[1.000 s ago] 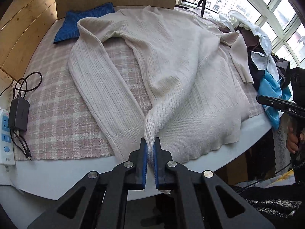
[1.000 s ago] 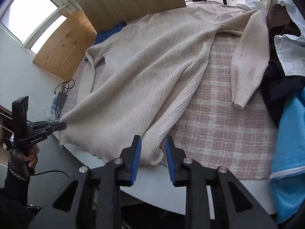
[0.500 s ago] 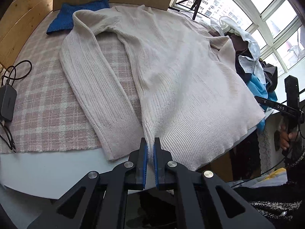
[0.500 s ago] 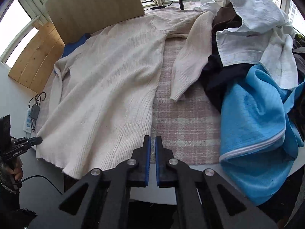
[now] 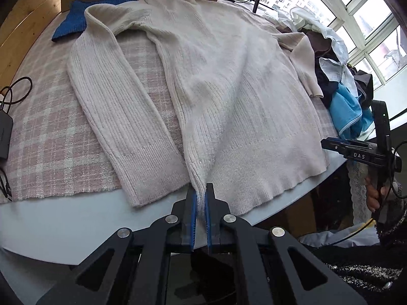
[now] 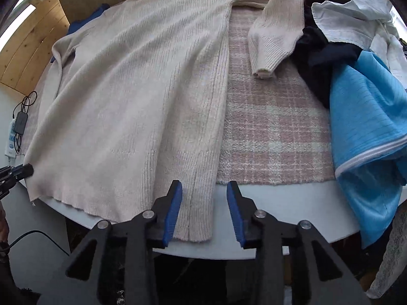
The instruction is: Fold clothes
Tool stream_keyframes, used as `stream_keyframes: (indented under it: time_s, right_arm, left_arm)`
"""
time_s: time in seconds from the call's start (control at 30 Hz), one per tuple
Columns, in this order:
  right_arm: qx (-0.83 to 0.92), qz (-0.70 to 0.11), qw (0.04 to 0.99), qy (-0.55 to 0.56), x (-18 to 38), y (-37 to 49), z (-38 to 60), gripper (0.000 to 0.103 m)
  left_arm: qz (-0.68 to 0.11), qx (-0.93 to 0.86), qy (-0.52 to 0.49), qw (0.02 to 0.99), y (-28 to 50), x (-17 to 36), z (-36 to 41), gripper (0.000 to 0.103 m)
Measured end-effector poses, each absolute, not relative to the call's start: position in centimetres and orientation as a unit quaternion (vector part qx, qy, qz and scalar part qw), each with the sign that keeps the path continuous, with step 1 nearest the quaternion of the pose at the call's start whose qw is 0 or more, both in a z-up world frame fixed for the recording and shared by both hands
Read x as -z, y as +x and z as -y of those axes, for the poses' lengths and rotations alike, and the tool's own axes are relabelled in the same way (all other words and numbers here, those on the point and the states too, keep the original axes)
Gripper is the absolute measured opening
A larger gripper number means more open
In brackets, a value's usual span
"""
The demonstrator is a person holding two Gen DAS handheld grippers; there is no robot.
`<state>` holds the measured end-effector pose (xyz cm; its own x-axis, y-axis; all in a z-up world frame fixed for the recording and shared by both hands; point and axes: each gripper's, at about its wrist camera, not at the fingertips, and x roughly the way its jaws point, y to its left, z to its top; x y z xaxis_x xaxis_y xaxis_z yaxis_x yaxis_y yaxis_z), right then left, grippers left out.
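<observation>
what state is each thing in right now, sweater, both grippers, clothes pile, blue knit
cream sweater: spread flat, hem over table edge
left gripper: jaws shut on sweater hem
right gripper: jaws open around hem corner
clothes pile: unfolded heap
blue knit: folded

Left wrist view: looks forward along the left gripper from the near table edge, close and slightly downward, toward the windows at 1 o'clock. Right wrist view: looks forward along the right gripper from the same edge, equally close. Both views share the cream sweater and plaid cloth; the clothes pile lies at 3 o'clock in the left view, at 2 o'clock in the right.
</observation>
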<state>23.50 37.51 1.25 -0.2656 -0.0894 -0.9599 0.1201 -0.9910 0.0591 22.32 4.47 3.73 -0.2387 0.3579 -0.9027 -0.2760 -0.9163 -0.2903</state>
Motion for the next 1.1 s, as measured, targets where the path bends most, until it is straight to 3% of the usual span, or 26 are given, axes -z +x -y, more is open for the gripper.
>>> stream_keyframes:
  time_s: [0.03,0.13,0.2,0.33,0.37,0.67,1.0,1.1]
  right_arm:
    - [0.797,-0.03,0.071,0.599,-1.2,23.7,-37.0,0.039]
    - [0.793,-0.032,0.099,0.6,-1.5,24.0,-36.5,0.007]
    - [0.797,-0.009,0.108,0.594,-3.4,24.5,-37.6,0.007]
    - [0.804,0.207,0.106,0.547,-8.7,26.3,-46.9,0.006]
    - [0.805,0.217,0.087,0.545,-8.6,26.3,-48.3,0.006]
    - [0.788,0.191,0.047,0.584,-3.5,24.0,-50.0,0.006]
    - [0.795,0.209,0.071,0.566,-5.2,23.4,-48.6,0.006]
    - [0.799,0.157,0.017,0.58,-4.9,22.9,-49.2,0.007]
  left_arm:
    - [0.036,-0.787,-0.582,0.202,22.4,-3.7,-4.4,0.005]
    - [0.044,-0.786,-0.583,0.2,22.3,-3.7,-4.5,0.005]
    - [0.044,-0.786,-0.583,0.201,22.4,-3.9,-4.4,0.005]
    - [0.043,-0.789,-0.573,0.218,23.3,-5.1,-5.2,0.005]
    - [0.052,-0.781,-0.577,0.234,23.6,-5.0,-5.6,0.006]
    - [0.064,-0.774,-0.588,0.226,24.2,-4.1,-6.5,0.007]
    - [0.025,-0.77,-0.601,0.213,25.0,-1.4,-8.5,0.005]
    - [0.035,-0.785,-0.582,0.208,24.2,-3.1,-7.1,0.005]
